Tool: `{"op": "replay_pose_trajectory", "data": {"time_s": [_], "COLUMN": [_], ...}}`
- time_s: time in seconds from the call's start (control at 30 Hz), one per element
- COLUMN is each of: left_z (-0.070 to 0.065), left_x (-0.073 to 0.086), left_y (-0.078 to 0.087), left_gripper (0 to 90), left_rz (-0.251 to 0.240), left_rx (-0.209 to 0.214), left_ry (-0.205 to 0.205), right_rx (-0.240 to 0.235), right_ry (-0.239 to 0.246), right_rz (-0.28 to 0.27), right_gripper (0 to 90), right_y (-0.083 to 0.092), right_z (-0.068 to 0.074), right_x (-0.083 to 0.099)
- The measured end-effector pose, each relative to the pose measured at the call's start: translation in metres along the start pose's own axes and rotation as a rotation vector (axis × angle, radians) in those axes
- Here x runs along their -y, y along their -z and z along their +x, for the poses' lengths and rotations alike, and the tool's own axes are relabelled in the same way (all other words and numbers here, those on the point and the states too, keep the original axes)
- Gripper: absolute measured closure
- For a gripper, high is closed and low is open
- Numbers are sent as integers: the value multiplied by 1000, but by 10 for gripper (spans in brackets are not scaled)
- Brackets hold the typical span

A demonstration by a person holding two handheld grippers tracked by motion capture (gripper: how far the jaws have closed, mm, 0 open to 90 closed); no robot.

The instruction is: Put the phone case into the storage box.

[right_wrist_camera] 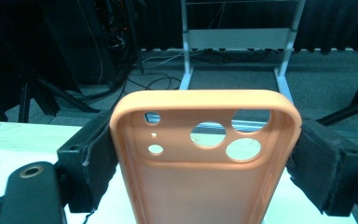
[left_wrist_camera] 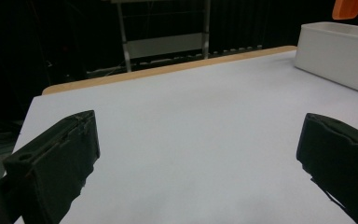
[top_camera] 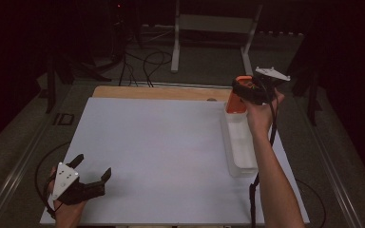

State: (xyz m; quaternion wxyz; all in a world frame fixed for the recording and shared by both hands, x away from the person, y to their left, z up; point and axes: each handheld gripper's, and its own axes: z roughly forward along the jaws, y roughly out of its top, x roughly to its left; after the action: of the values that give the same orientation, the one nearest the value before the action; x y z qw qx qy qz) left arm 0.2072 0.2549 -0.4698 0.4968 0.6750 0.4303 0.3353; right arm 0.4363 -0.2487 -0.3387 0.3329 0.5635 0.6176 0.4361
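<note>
Black fingers, grey 3-cornered plates, black cables, bare forearms.

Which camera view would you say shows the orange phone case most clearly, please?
The right gripper view: the orange phone case fills the frame, its camera cutouts plain, clamped at both sides by the right gripper. The high view shows it small above the white tray; the left gripper view catches an orange corner at the top edge.

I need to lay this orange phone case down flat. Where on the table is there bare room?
The white sheet is bare between the left tool and the white bin. The far right is crowded: bin and right tool gripping the phone case.
</note>
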Motion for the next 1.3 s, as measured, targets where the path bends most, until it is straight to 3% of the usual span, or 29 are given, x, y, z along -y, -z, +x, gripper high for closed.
{"op": "replay_pose_trajectory", "data": {"time_s": [1.3], "left_z": [-1], "left_x": [0], "left_y": [-1], "left_gripper": [3], "left_rz": [8], "left_rx": [2], "left_ry": [-4], "right_rx": [36], "right_ry": [-31], "right_rz": [14], "right_gripper": [160], "right_y": [-19], "right_z": [-11], "right_x": [23]}}
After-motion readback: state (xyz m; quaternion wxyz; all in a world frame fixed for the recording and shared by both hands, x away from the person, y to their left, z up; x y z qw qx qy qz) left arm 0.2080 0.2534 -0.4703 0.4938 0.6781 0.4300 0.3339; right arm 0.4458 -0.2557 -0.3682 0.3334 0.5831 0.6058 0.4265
